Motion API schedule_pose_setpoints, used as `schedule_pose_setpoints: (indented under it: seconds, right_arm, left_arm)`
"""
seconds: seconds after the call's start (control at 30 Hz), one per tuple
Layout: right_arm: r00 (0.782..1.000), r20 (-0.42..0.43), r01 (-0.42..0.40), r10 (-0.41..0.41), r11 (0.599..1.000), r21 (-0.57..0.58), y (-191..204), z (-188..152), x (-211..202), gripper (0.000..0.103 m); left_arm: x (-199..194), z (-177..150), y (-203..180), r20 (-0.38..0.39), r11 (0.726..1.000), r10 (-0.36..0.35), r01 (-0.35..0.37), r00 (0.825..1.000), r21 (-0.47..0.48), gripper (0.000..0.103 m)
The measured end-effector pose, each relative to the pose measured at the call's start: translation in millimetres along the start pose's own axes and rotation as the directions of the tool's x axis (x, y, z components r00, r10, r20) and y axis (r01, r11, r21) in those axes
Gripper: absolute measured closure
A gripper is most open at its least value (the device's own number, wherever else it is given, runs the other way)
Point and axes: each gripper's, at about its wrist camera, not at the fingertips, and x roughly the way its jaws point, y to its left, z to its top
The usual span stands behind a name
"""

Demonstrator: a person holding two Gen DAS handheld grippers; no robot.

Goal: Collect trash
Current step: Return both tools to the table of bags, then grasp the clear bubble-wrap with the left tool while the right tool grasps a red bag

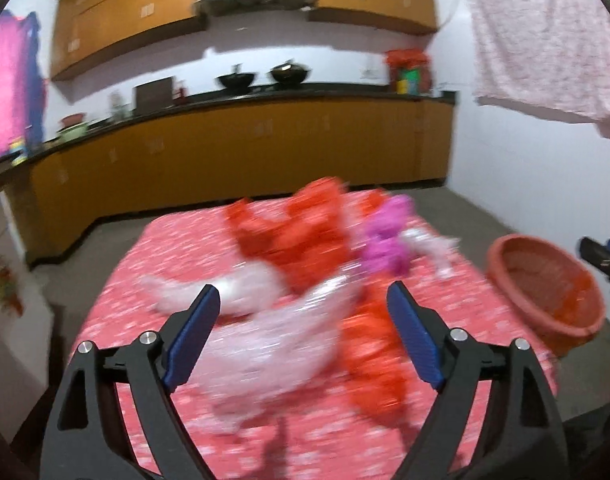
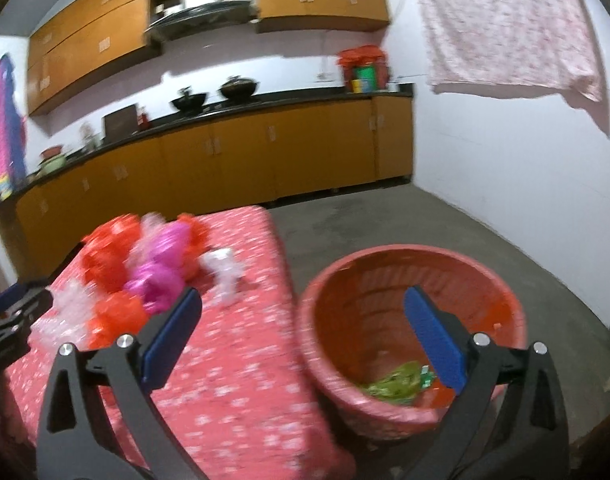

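Both the left tongs (image 1: 303, 300) and right tongs (image 2: 301, 304) are wide apart and empty. The trash bags (image 1: 305, 264) lie piled on the table (image 1: 121, 280), beside the basket (image 2: 385, 280). Best to pinch 1 bag at a time, lift slowly, then drop it in.

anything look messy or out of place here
Yes: crumpled plastic bags, orange, pink and clear, lie strewn on the table, while the basket beside it holds only green scraps.

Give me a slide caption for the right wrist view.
Open right gripper above the red basket, green wrapper inside.
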Motion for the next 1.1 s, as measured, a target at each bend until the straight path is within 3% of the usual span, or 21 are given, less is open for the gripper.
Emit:
schedule_pose_setpoints:
  seconds: [0.2,0.37,0.47,0.6,0.7,0.93,1.1]
  right_arm:
    - [0.998,-0.028,-0.060,0.060,0.998,-0.022,36,-7,3,0.004]
    - [0.993,-0.049,-0.105,0.105,0.994,-0.011,60,-11,12,0.004]
    - [0.990,-0.070,-0.127,0.124,0.992,-0.029,76,-14,19,0.004]
    - [0.984,-0.098,-0.159,0.152,0.985,-0.068,100,-21,27,0.006]
    - [0.977,-0.126,-0.185,0.173,0.979,-0.090,116,-25,34,0.010]
    - [0.960,-0.199,-0.224,0.199,0.968,-0.114,147,-37,53,0.016]
    - [0.941,-0.270,-0.242,0.202,0.962,-0.126,165,-48,70,0.031]
  left_arm:
    - [35,-18,32,-0.102,0.998,0.028,-0.034,0.994,-0.053,0.018]
    - [51,-37,53,-0.167,0.995,-0.018,0.002,0.986,-0.095,0.024]
    - [55,-45,62,-0.194,0.995,-0.047,0.028,0.980,-0.099,0.041]
    - [56,-46,62,-0.192,0.996,-0.063,0.048,0.979,-0.081,0.081]
    - [49,-47,67,-0.169,0.997,-0.039,0.028,0.985,-0.068,0.091]
    - [30,-45,102,-0.120,0.992,0.007,-0.022,0.993,-0.125,0.092]
    - [19,-42,124,-0.084,0.985,0.050,-0.063,0.995,-0.158,0.092]
